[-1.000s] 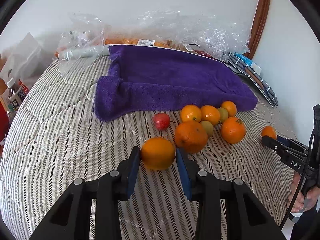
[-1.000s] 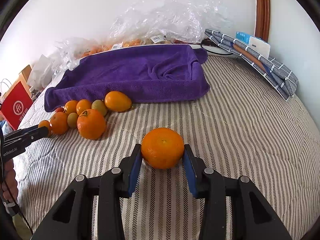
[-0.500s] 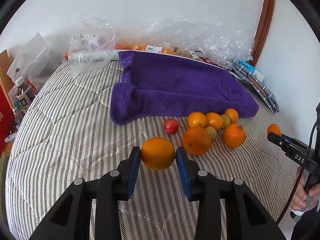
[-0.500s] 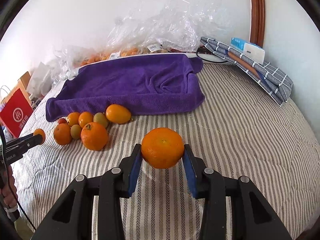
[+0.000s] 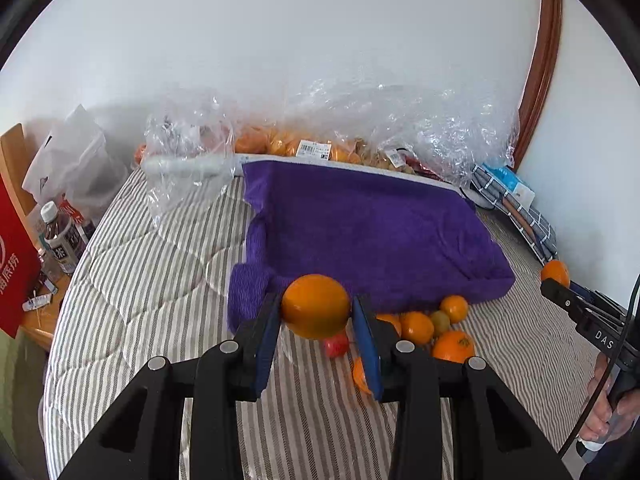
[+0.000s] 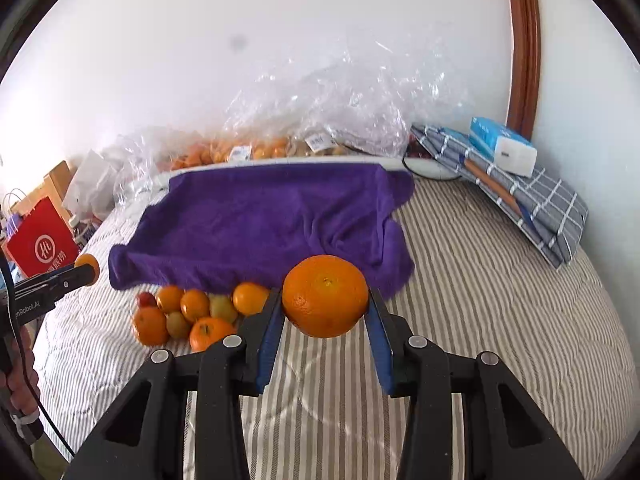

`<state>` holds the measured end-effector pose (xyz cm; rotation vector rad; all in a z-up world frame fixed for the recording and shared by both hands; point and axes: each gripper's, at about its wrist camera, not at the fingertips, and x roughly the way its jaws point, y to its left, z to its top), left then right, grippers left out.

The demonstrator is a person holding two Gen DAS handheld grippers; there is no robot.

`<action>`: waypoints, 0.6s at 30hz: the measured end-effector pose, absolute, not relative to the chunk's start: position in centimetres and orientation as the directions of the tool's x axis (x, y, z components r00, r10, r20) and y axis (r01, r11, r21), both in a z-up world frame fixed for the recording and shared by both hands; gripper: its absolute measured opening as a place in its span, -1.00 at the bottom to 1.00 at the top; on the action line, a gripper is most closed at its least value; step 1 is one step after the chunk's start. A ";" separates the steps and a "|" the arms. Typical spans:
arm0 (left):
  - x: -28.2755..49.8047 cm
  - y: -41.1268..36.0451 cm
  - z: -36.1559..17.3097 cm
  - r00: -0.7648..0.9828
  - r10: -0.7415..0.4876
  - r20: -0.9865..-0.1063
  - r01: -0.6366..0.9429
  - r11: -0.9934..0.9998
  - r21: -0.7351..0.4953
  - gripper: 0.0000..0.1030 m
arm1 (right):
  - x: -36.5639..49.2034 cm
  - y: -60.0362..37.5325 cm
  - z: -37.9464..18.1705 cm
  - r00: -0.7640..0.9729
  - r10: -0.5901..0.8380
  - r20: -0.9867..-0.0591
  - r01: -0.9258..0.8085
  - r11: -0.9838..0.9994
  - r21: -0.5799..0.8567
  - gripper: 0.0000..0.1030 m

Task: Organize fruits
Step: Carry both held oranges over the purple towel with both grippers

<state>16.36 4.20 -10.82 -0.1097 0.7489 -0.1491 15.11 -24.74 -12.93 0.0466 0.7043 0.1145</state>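
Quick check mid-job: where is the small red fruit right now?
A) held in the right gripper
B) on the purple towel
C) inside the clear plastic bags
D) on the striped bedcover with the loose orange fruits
D: the small red fruit lies on the striped bedcover at the edge of the cluster of loose orange fruits, just in front of the purple towel.

My left tongs (image 5: pixel 316 312) pinch a smooth orange fruit (image 5: pixel 315 306) at frame centre; my right tongs (image 6: pixel 325 314) pinch a dimpled orange (image 6: pixel 325 296); loose fruits (image 6: pixel 188 316) cluster lower left, beside the purple towel (image 6: pixel 260 220).
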 end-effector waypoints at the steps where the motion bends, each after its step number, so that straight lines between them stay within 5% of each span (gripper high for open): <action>1: 16.8 4.1 -10.5 0.727 -0.173 -0.665 0.098 0.984 -0.149 -0.32 | 15.5 -24.7 -12.6 0.760 0.120 -0.639 -0.091 0.993 0.079 -0.22; 18: 25.8 3.0 -10.8 0.734 -0.157 -0.661 0.075 0.986 -0.151 -0.32 | 25.6 -24.7 -12.2 0.755 0.120 -0.644 -0.096 0.993 0.073 -0.22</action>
